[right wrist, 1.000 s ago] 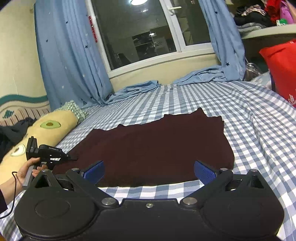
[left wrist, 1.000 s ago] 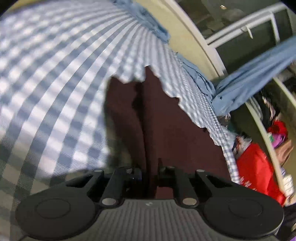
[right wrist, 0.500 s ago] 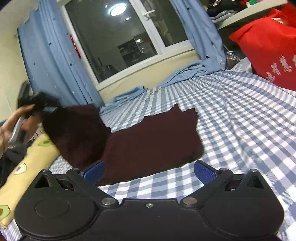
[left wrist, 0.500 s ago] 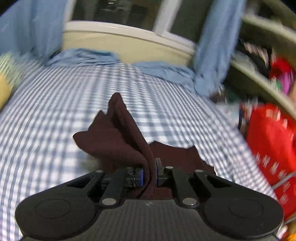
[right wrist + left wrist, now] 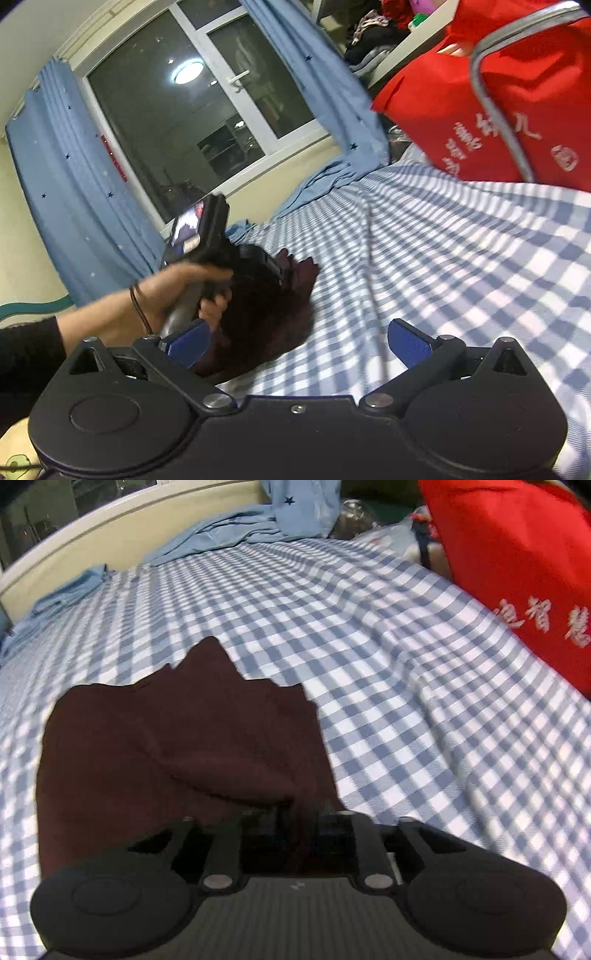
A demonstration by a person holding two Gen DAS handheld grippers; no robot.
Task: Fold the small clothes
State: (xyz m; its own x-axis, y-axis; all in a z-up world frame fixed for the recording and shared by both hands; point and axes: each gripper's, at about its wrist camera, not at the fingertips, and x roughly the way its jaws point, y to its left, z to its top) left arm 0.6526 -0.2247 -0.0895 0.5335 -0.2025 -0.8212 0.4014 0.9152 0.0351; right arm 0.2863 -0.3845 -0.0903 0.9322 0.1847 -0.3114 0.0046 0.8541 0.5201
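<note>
Maroon garment (image 5: 177,753), low and centre-left on the checked bedsheet (image 5: 388,672), looks doubled over once, its edge pinched in the left gripper (image 5: 295,823); the right gripper (image 5: 295,343) gapes empty, further folds apparently remaining.

A bed spread with a blue-and-white checked cotton sheet (image 5: 461,258) fills the room. Behind it a dark, white-framed window (image 5: 192,122) reflects a round ceiling light (image 5: 188,72). Star-dotted blue curtains (image 5: 70,184) hang either side, their hems pooled on the sheet. A red fabric bag with white lettering (image 5: 517,572) sits beside the bed's edge.
</note>
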